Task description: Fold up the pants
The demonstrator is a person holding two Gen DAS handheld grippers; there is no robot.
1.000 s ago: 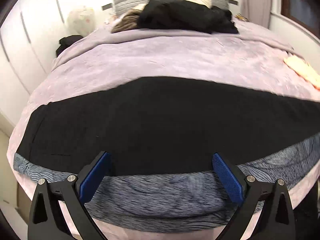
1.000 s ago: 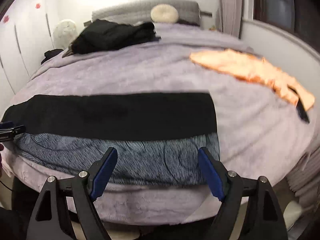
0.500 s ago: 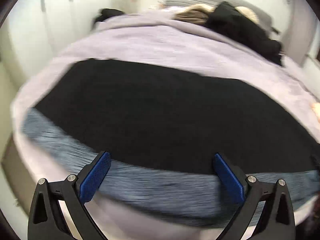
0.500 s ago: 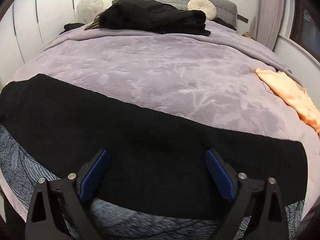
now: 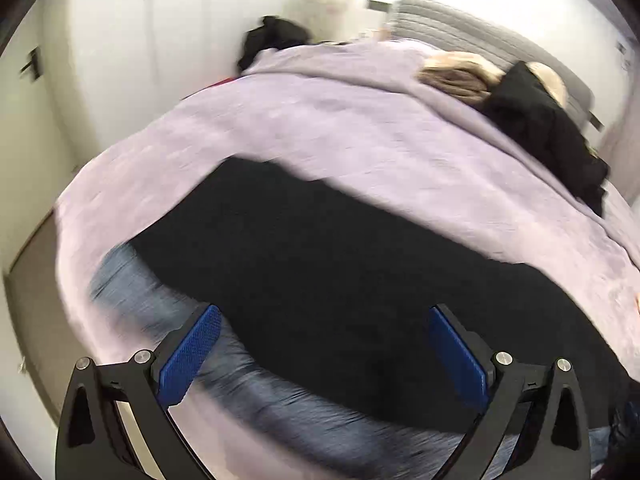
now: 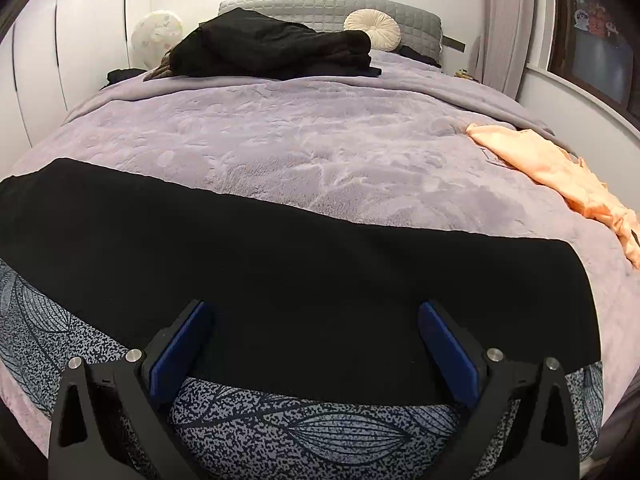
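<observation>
Right wrist view shows both the right gripper (image 6: 312,344) and left gripper (image 5: 324,348) spread wide and empty above the flat black pants (image 6: 280,264) on the bed (image 6: 320,140), so folding looks unstarted and next each must pinch an edge.

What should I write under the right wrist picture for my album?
Open right tool hovers over black pants spread flat on a purple bed.

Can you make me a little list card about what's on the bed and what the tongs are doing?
pants: black pants spread flat across the near end of the bed
under the pants: blue-grey leaf-print cloth
bed cover: lilac blanket
far end: pile of dark clothes, round cream cushion
right side: orange garment
left tongs: open, holding nothing, above the pants
right tongs: open, holding nothing, above the pants
</observation>
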